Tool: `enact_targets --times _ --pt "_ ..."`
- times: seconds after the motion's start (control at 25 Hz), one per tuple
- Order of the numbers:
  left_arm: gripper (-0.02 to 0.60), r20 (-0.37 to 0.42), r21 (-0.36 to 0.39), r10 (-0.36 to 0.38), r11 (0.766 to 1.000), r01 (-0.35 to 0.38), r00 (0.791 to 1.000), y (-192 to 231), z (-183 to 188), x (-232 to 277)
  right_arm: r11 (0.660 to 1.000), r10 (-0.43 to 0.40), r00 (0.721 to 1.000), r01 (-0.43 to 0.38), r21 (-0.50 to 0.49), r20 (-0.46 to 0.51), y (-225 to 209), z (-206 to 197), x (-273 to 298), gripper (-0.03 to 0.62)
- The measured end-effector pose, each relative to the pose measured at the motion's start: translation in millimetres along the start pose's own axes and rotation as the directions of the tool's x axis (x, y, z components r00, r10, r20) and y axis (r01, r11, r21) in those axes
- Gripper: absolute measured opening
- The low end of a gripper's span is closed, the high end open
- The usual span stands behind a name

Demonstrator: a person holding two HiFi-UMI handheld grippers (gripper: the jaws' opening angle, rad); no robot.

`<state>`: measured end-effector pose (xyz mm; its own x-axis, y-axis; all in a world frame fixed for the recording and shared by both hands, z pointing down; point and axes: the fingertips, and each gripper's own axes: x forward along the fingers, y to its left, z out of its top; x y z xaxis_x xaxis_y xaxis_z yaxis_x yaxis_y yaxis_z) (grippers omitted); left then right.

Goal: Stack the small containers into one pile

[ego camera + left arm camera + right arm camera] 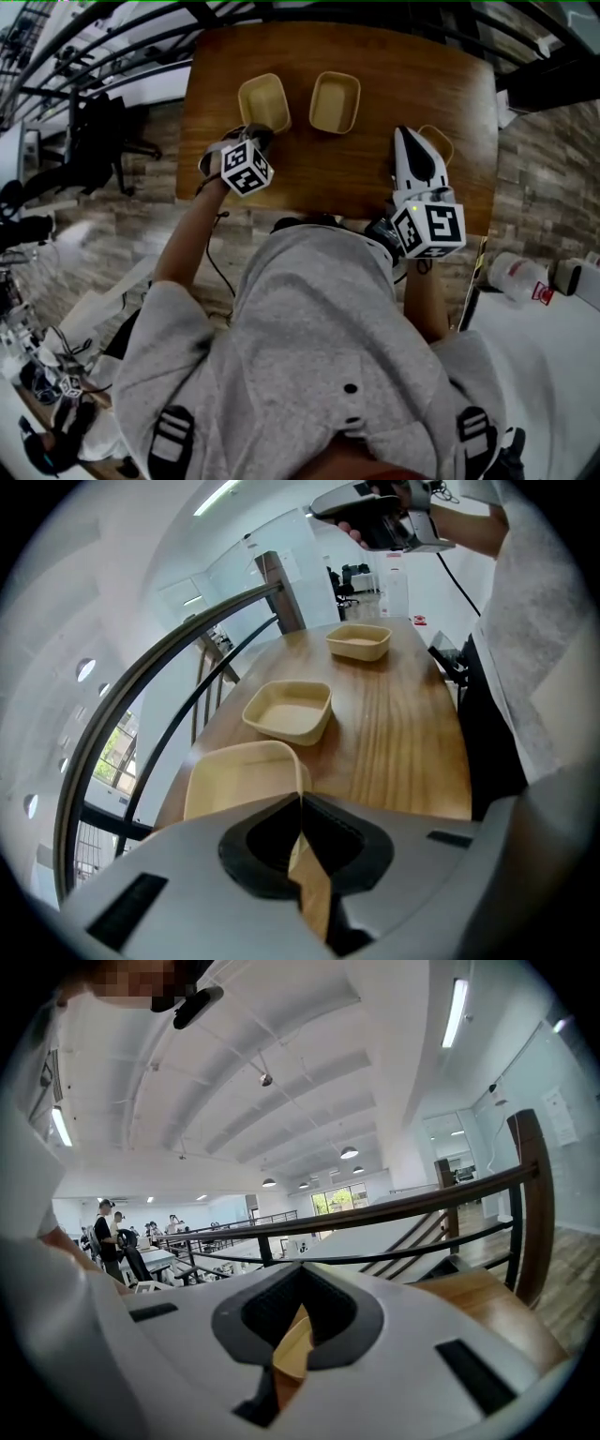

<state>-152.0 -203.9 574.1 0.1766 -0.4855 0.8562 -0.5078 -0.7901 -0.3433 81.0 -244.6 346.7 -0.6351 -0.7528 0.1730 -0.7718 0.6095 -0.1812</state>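
Beige empty containers (335,101): left claw (300,808) grasps left container (239,780)'s rim; right claw (296,1279) clenched.

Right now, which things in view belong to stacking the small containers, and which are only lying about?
For the job: left container, gripped at its rim by the left gripper; middle container; right container, gripped by the right gripper.
Lying about: white bottle, black office chair.

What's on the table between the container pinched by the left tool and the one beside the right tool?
One more empty container, standing apart from both on the table. The head view shows it.
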Motion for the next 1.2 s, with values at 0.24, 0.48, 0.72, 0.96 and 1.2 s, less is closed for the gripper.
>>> enact_targets --times 0.24,0.48,0.72,0.96,1.2 --pt "0.021 0.058 0.101 -0.037 0.994 0.031 0.998 2 45 7 0.998 -0.060 0.998 0.060 0.011 0.000 -13 1 -17 0.012" --pt "0.021 0.099 0.205 -0.062 0.978 0.041 0.993 13 83 13 0.992 -0.128 0.992 0.128 0.005 0.023 -32 13 -27 0.012" --pt "0.021 0.120 0.281 -0.101 0.958 0.064 0.988 1 114 20 0.980 -0.200 0.979 0.200 0.014 0.037 -55 16 -54 0.012" --pt "0.021 0.130 0.354 -0.155 0.930 0.100 0.979 -9 129 25 0.970 -0.242 0.969 0.241 0.021 0.048 -58 16 -67 0.012" --pt "0.021 0.108 0.376 -0.184 0.917 0.132 0.977 -23 131 33 0.967 -0.253 0.966 0.253 0.019 0.046 -60 13 -77 0.012"
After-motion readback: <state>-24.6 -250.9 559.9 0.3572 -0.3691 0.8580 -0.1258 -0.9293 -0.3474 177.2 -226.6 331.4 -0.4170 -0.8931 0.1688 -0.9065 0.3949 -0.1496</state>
